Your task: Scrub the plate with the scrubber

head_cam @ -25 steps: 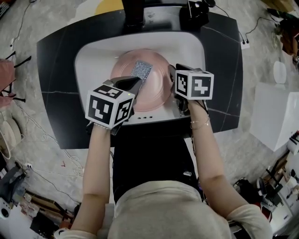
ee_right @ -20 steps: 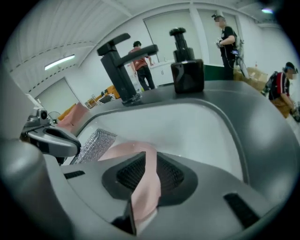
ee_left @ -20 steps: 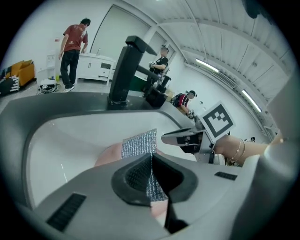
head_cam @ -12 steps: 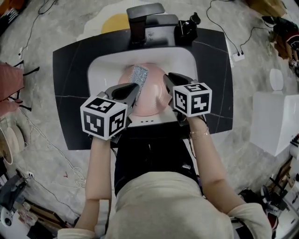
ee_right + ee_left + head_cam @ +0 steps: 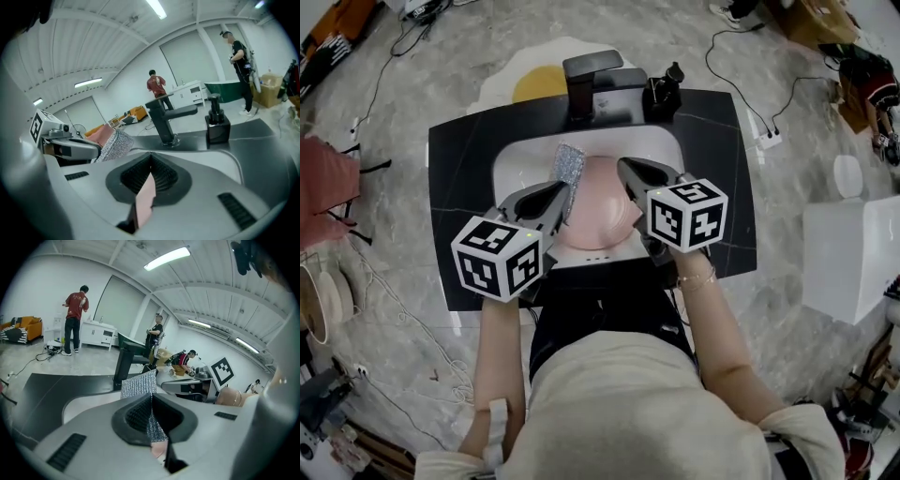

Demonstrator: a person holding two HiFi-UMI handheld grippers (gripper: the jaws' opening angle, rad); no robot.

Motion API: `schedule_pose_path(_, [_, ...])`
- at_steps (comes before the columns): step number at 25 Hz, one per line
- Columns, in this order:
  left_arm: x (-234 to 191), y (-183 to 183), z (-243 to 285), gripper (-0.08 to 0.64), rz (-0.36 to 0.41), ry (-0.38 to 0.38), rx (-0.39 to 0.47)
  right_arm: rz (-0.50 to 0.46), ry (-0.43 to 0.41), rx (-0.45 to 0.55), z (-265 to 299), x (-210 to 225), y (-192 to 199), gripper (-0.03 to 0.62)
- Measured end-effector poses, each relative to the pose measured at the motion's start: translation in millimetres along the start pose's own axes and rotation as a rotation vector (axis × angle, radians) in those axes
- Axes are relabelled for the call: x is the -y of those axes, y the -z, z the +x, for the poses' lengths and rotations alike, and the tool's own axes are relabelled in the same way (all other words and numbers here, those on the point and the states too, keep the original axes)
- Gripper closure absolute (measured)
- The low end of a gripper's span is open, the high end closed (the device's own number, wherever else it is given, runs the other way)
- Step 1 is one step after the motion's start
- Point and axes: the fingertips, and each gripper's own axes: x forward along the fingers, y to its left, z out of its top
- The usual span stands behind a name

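Note:
The pink plate [image 5: 598, 214] is tilted above the white sink [image 5: 517, 161]. My right gripper [image 5: 628, 174] is shut on the plate's right rim; its jaws have just been closing, and the rim shows as a thin pink edge [image 5: 146, 194] between the pads. My left gripper [image 5: 565, 194] is shut on the silver mesh scrubber [image 5: 569, 166], which sticks up past the jaw tips [image 5: 139, 385] beside the plate's left side. In the right gripper view the scrubber [image 5: 114, 144] appears at the left, with the left gripper behind it.
A black faucet [image 5: 592, 80] and a black soap dispenser [image 5: 666, 94] stand at the back of the black counter [image 5: 459, 197]. A white box [image 5: 853, 248] and cables lie on the floor around. Several people stand far off in the room [image 5: 74, 319].
Both grippers have risen. The plate, lying in the sink before, now hangs tilted from the right gripper, which has closed on its rim. The scrubber came up with the left gripper.

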Motion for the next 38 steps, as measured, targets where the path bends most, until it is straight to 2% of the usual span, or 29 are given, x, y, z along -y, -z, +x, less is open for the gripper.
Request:
schedule_pose_path(5, [6.9,-19.3,-14.1,0.534,0.007,-0.002,0.072,-0.013,-0.096,0.139,-26.4,-27.1,-29.5,0.586])
schedule_pose_path(9, [16.1,-35.0,-23.2,0.534,0.024,-0.010,0.126,-0.008,-0.142,0.201,-44.6,-39.3,-39.1,0.586])
schedule_pose_path(14, [28.1,-52.0,-30.4,0.534,0.030,0.005,0.202,0.009,-0.296,0.349,-68.8,-64.7,-60.2,0.586])
schedule_pose_path(19, [30.2,-57.4,-41.2,0.534,0.004,-0.001,0.248,-0.008,-0.271,0.336,-84.2,-80.0,-65.9,0.586])
schedule_pose_path(28, [32.4,-54.6,-60.3,0.534,0.003,0.004,0.295,0.009,-0.323,0.361,-92.6,-101.1,-64.9,0.586])
schedule_pose_path(31, [32.0,-48.4,-62.7,0.534,-0.013,0.009,0.299,-0.003,-0.286,0.349,-88.9,-97.9,-57.2,0.586])
schedule_pose_path(38, [33.8,-38.7,-64.3,0.534,-0.038,0.019,0.306,0.035,-0.207,0.341,-89.1,-83.8,-45.9,0.586])
